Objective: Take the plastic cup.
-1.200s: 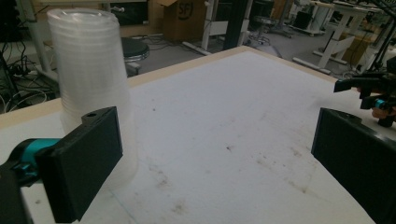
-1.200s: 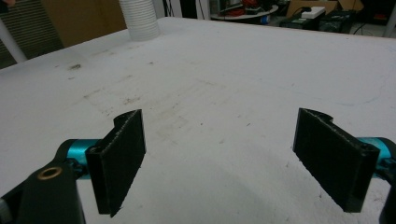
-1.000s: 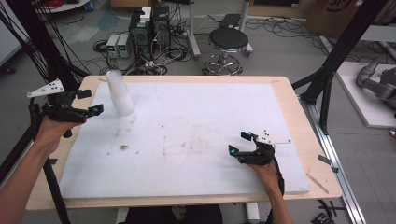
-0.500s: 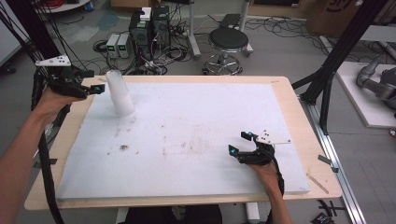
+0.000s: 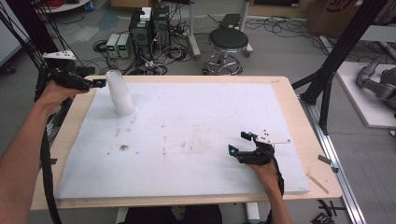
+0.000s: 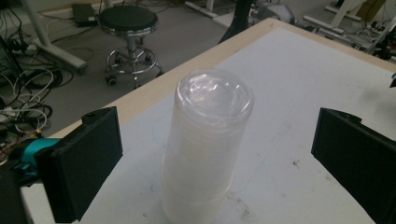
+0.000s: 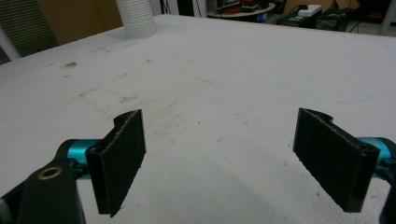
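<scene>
High view: stack of translucent white plastic cups (image 5: 119, 93), upside down, near far-left corner of white board (image 5: 196, 135) on wooden table (image 5: 299, 112). Left gripper (image 5: 99, 83) level just beside stack's top, not touching; right gripper (image 5: 239, 144) low over board near front right, well apart from stack.

Left gripper view: cups (image 6: 205, 149) upright between wide-open black jaws, closed bases uppermost, nested rims showing through cloudy walls; no pad contact.

Right gripper view: jaws apart over bare, smudged board (image 7: 224, 84), nothing between; ribbed foot of stack (image 7: 136, 18) at far edge.
</scene>
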